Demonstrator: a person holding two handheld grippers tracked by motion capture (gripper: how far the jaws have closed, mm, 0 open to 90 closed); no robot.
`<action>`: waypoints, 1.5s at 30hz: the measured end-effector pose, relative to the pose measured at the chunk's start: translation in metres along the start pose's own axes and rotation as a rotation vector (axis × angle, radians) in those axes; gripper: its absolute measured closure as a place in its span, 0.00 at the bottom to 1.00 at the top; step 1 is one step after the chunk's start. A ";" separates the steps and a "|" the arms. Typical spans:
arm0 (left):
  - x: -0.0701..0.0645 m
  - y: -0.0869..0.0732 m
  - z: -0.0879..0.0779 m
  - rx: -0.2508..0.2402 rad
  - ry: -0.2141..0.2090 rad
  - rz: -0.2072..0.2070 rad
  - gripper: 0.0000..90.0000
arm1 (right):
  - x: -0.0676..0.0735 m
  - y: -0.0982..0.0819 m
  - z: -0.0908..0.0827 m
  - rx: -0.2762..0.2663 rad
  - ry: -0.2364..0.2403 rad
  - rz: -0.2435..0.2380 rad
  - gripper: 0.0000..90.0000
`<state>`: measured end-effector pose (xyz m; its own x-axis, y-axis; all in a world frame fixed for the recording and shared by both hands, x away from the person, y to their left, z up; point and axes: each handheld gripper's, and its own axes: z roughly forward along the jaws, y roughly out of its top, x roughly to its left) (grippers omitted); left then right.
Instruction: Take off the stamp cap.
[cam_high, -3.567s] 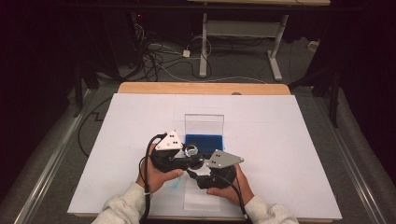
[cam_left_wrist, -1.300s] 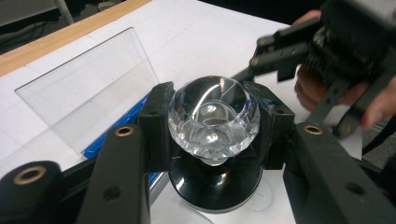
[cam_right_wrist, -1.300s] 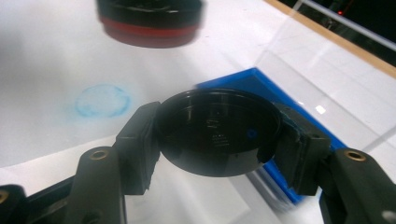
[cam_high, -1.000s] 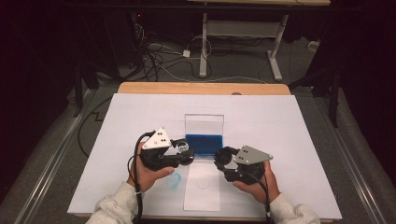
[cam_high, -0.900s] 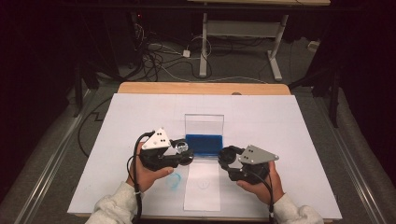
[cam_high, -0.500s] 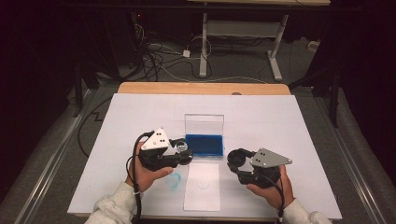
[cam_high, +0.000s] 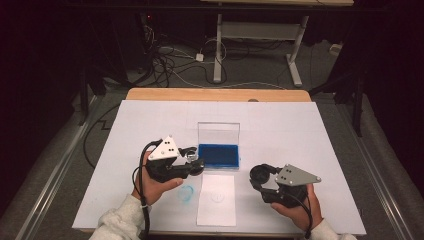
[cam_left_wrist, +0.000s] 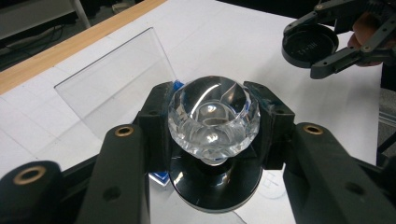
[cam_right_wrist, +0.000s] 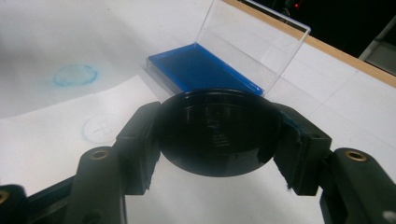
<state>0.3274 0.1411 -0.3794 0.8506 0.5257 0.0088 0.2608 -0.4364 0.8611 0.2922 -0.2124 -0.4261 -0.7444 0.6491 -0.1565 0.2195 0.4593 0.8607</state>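
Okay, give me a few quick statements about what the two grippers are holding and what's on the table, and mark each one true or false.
1. The left gripper is shut on a clear faceted stamp. True.
2. The right gripper is empty and open. False: it is shut on a round black cap.
3. The clear lid of the blue ink pad case stands open. True.
4. The two grippers touch each other over the pad. False: they are apart, the right one off to the right of the white paper sheet.
5. A blue ring mark lies on the table cover, left of the sheet. True.
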 end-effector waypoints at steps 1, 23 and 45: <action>0.000 0.000 0.000 0.000 0.000 0.000 0.60 | 0.000 -0.001 -0.001 0.004 0.000 -0.001 0.43; 0.005 0.005 0.013 0.012 0.034 0.048 0.60 | -0.006 -0.019 -0.013 0.014 -0.027 0.014 0.42; 0.018 0.020 0.049 0.029 0.056 0.079 0.60 | -0.025 -0.014 -0.003 -0.005 -0.070 0.024 0.42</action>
<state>0.3703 0.1060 -0.3872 0.8423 0.5286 0.1054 0.2077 -0.4988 0.8415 0.3057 -0.2370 -0.4323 -0.6930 0.7008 -0.1690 0.2339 0.4404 0.8668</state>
